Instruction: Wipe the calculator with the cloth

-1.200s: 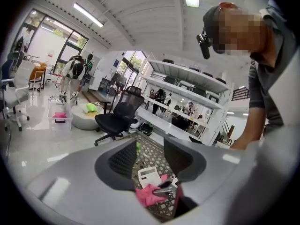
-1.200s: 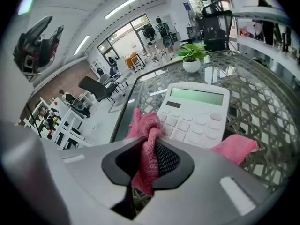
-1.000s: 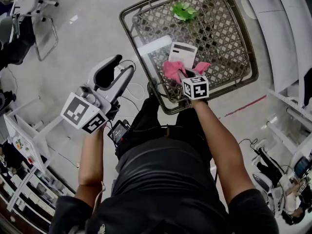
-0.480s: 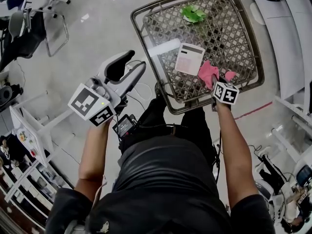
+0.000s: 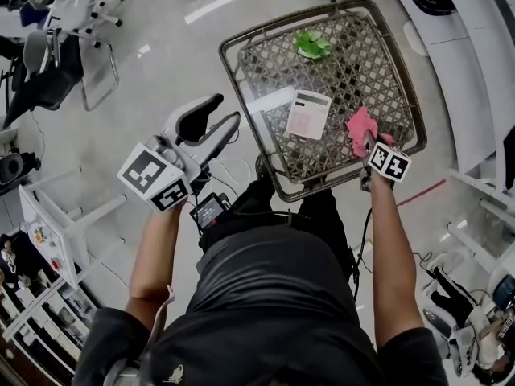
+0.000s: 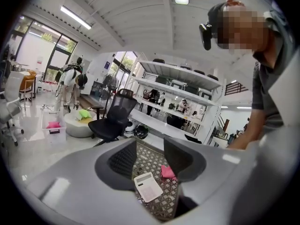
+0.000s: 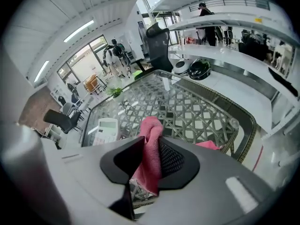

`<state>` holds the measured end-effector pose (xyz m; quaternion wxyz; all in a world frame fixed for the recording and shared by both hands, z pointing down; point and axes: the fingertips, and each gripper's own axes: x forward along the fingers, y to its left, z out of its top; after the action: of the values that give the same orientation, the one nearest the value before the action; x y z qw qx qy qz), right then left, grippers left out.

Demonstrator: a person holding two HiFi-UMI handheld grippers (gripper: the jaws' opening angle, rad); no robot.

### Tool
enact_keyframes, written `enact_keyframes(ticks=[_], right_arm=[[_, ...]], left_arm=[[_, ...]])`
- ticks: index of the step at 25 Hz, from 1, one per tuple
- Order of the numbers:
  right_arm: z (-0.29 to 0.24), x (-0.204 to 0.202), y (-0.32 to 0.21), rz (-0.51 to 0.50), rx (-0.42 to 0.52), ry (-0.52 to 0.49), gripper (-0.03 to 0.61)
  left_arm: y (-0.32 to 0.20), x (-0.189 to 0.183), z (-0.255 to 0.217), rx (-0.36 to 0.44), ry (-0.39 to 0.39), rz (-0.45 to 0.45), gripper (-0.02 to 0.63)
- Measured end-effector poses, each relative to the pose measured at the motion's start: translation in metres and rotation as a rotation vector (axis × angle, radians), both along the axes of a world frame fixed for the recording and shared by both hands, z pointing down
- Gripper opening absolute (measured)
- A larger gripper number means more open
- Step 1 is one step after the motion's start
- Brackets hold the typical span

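A white calculator (image 5: 308, 114) lies flat on the wicker table (image 5: 241, 95) under its glass top. My right gripper (image 5: 369, 143) is at the table's right edge, to the right of the calculator, pointing steeply down. A pink cloth (image 5: 359, 125) hangs pinched between its jaws, which are opening. In the right gripper view the cloth (image 7: 151, 125) fills the narrow gap of the right gripper (image 7: 151, 143), with the calculator (image 7: 107, 129) beyond on the left. My left gripper (image 5: 224, 111) is open and empty, off the table's left side. The left gripper (image 6: 149, 156) frames the calculator (image 6: 148, 187) and the cloth (image 6: 167, 171).
A small green leafy thing (image 5: 312, 44) sits at the table's far side. White curved counters (image 5: 467, 63) run along the right. Office chairs (image 5: 72, 47) and a white rack (image 5: 56, 215) stand on the left. Cables (image 5: 233, 167) lie on the floor by the table's near corner.
My right gripper has carried the pink cloth rightward, from just below the calculator to the table's right edge. The left gripper has stayed open and off the table.
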<state>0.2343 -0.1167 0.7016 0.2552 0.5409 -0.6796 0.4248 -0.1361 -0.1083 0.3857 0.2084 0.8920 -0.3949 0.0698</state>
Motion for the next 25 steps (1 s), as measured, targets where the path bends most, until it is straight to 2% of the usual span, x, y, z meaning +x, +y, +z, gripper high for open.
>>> enact_keyframes(ticks=[5,13,20,25], right_arm=[[-0.067,0.000,-0.012,-0.004,0.127,-0.041,0.127],[-0.227,-0.004,-0.029,0.012,0.448,-0.115,0.134],[-0.413,-0.040,-0.018,-0.106,0.832,-0.163,0.133],[-0.497,-0.061,0.000,-0.150,0.946,-0.110,0.132]], left_arm=[[-0.002,-0.002,-0.020,0.030,0.020,0.005,0.192],[-0.005,0.001,-0.049,0.099,0.052,0.023,0.193],[-0.003,-0.003,-0.076,0.166,0.082,0.037,0.192],[0.002,-0.010,-0.088,0.186,0.085,0.035,0.192]])
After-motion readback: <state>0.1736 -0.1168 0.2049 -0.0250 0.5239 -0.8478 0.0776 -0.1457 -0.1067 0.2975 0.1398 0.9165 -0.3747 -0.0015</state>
